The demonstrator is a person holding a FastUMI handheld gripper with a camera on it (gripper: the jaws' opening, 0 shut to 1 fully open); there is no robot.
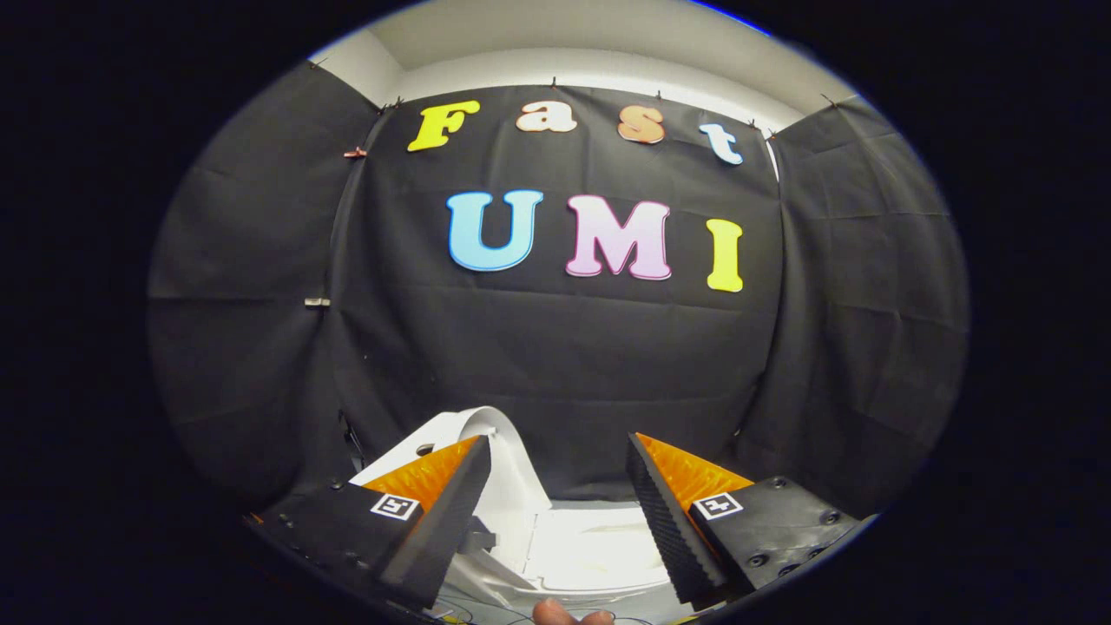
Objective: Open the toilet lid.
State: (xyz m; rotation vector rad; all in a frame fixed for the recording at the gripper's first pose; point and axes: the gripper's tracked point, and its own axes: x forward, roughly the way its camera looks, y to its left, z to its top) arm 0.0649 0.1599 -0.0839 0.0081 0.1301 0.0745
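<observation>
Your tongs point(555, 451) stand wide apart, holding nothing. The white toilet point(590, 547) sits just ahead and below them, its lid point(508, 460) raised upright beside the left finger, against the booth's black cloth wall point(555, 365).

The toilet lid point(503, 451) looks like smooth, glossy white plastic, catching bright glare. The gripper point(555, 451), its jaws spread apart, has fingers point(668, 529) faced with ribbed, matt padding. The booth wall point(555, 347) is matt, creased black cloth.
</observation>
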